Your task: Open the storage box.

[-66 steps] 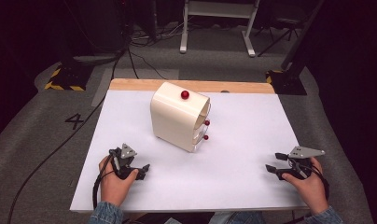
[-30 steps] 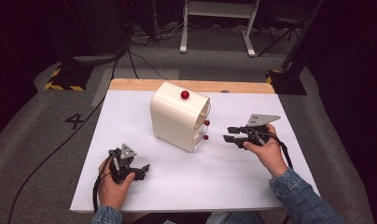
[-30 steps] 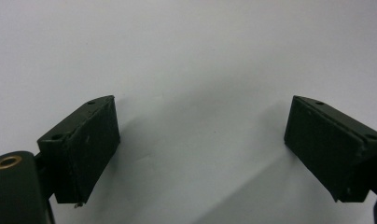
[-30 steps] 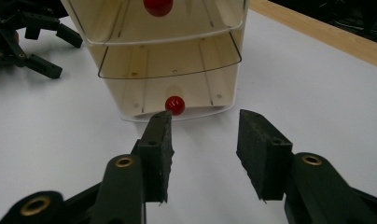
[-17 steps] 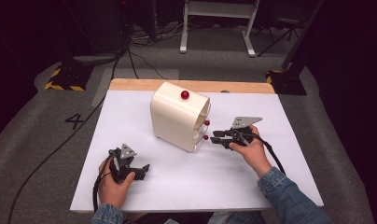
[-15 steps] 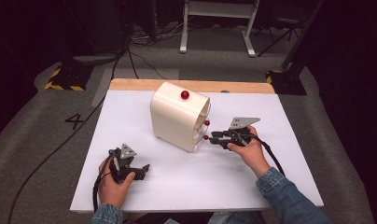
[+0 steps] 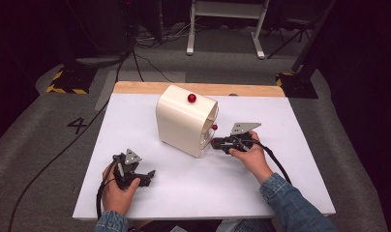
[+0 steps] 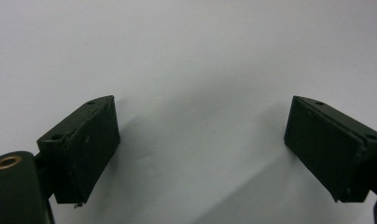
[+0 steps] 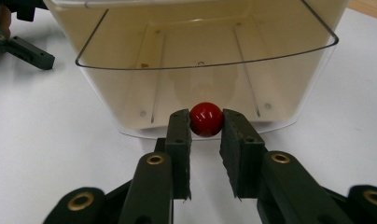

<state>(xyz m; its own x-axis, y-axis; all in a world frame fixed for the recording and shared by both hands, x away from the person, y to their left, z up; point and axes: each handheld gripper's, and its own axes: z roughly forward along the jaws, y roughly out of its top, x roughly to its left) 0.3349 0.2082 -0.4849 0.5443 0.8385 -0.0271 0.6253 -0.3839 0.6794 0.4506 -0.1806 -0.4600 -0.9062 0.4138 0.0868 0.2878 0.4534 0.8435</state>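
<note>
Right tool (image 9: pixel 206 122): jaws have just been closing and now pinch a red ball knob (image 9: pixel 206 119) between the pads, at the lower front edge of a clear drawer front; in the high view this sits at frame centre, right of the cabinet. Left tool (image 7: pixel 135 171): jaws wide apart with nothing between them, resting low left in the high view.

Cream drawer cabinet (image 7: pixel 184 121): centre of the white tabletop (image 7: pixel 290 183), a second red knob (image 7: pixel 191 98) on its top face. The drawer fronts face away from the high camera and are mostly hidden.

Writing: a "4" (image 7: pixel 78 125) marked on the grey floor, left of frame. No brand is legible.

Room: dark surround, cables on the carpet, yellow-black hazard tape (image 7: pixel 63 89) upper left, white stand legs (image 7: pixel 225 24) at top.
</note>
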